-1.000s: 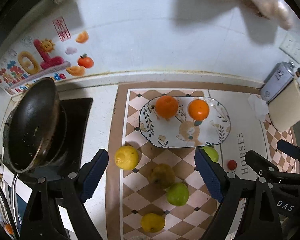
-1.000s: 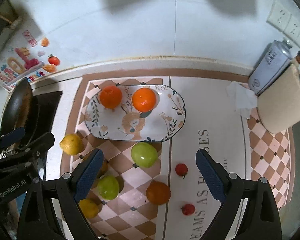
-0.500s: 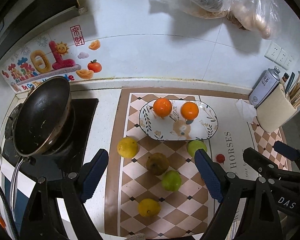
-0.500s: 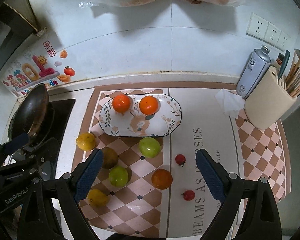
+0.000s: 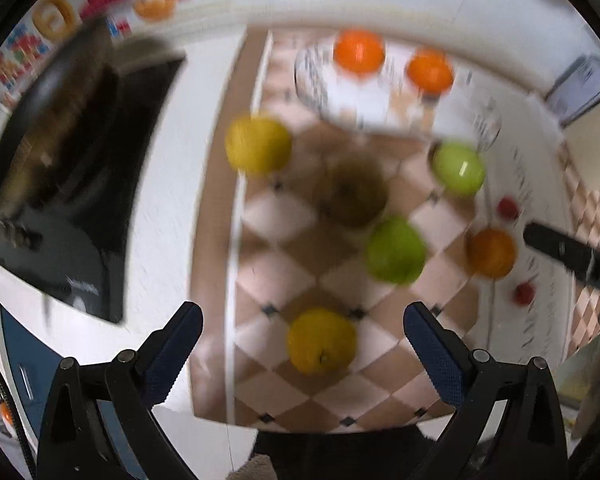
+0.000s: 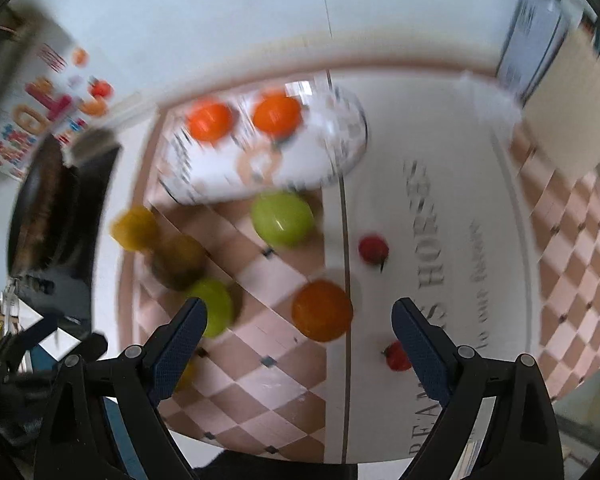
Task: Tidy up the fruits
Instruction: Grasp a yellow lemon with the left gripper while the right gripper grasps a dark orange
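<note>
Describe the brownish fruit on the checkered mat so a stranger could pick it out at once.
Start at the oval plate holding two oranges at the back of the checkered mat. Just in front of it lies a loose cluster of fruit. The brownish fruit sits in its middle, between a yellow fruit and two green ones, the only dull, dark piece among bright neighbours.

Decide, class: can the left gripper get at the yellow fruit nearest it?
Probably yes. The left gripper is open, the yellow fruit lies between its fingers, and nothing blocks the way.
</note>
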The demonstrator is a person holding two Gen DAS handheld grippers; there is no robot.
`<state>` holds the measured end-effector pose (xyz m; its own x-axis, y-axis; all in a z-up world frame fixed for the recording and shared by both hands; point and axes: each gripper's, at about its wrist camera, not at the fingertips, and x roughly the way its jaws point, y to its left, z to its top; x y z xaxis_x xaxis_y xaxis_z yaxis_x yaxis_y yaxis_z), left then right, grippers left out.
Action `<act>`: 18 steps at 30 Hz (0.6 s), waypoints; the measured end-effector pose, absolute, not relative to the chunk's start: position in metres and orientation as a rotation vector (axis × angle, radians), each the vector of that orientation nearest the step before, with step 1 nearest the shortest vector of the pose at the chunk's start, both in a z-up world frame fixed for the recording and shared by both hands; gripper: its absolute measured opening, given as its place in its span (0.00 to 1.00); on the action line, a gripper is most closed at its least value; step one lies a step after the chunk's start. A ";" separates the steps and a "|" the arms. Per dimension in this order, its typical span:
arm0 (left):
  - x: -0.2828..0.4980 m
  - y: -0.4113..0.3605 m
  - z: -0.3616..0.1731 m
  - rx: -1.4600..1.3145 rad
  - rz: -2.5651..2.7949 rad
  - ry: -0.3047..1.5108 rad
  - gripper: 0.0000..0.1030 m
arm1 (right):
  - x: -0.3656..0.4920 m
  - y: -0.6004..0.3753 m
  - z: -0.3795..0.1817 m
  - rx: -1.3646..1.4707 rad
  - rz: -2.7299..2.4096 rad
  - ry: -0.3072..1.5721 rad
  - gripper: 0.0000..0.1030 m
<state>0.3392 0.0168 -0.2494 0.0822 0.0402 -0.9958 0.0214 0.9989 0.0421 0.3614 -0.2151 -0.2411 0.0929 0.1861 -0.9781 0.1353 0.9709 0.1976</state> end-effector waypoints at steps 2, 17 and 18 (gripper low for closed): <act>0.333 0.019 -0.271 0.036 0.022 1.551 1.00 | 0.361 -0.219 -0.270 0.284 0.030 1.526 0.93; 0.315 0.011 -0.333 -0.039 -0.024 1.684 0.87 | 0.353 -0.206 -0.334 0.280 0.101 1.643 0.56; 0.315 0.008 -0.334 -0.032 -0.030 1.683 0.75 | 0.348 -0.203 -0.332 0.276 0.119 1.646 0.56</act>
